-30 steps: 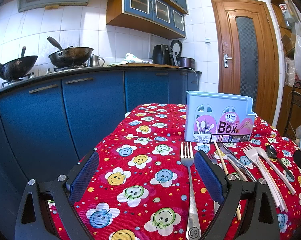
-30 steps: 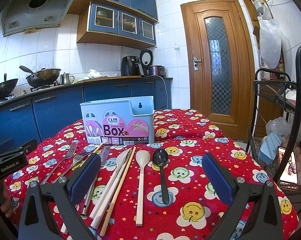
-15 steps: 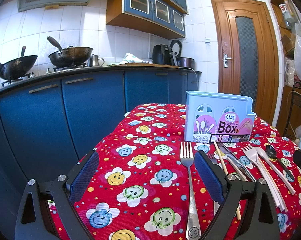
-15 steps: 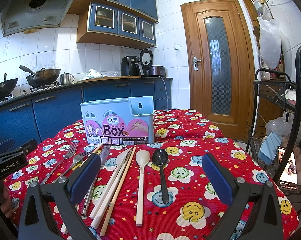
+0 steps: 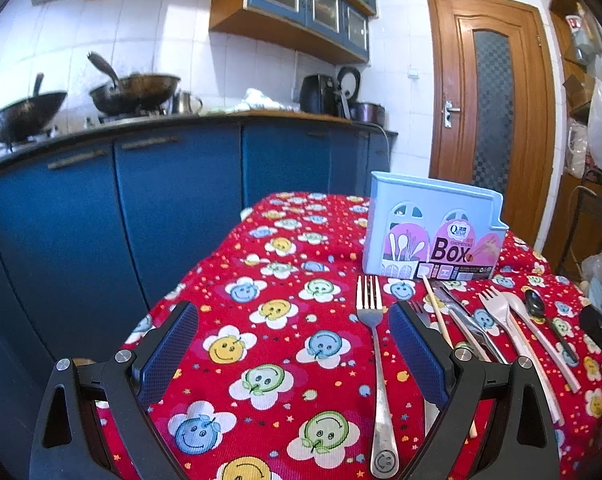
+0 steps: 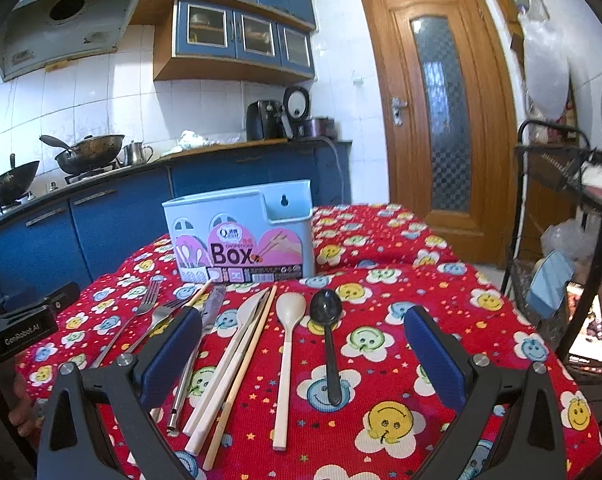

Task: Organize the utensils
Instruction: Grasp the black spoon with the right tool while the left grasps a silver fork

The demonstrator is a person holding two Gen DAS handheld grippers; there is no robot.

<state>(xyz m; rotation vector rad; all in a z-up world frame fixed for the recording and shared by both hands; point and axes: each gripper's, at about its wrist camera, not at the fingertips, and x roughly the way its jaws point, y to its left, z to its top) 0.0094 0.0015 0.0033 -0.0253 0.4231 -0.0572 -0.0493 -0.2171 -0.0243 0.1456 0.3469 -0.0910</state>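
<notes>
A light blue chopsticks box [image 5: 433,230] [image 6: 241,234] stands upright on the red smiley tablecloth [image 5: 285,344]. In front of it lies a row of utensils. A steel fork [image 5: 375,360] lies between the fingers of my left gripper [image 5: 293,354], which is open and holds nothing. In the right wrist view a cream spoon [image 6: 287,356] and a black spoon [image 6: 329,344] lie between the fingers of my open right gripper [image 6: 301,354]. Cream cutlery and a chopstick [image 6: 243,360] sit just left of them, with steel forks [image 6: 141,320] further left.
Blue kitchen cabinets [image 5: 161,208] with woks [image 5: 137,92] on a stove run behind the table. A wooden door [image 6: 445,120] stands at the back right. A black metal rack [image 6: 561,240] is close to the table's right edge. The left gripper's body [image 6: 21,328] shows at the left.
Both cameras have tilted and shifted slightly; the right view sits a little higher over the utensils. No utensil has moved and both grippers stay open.
</notes>
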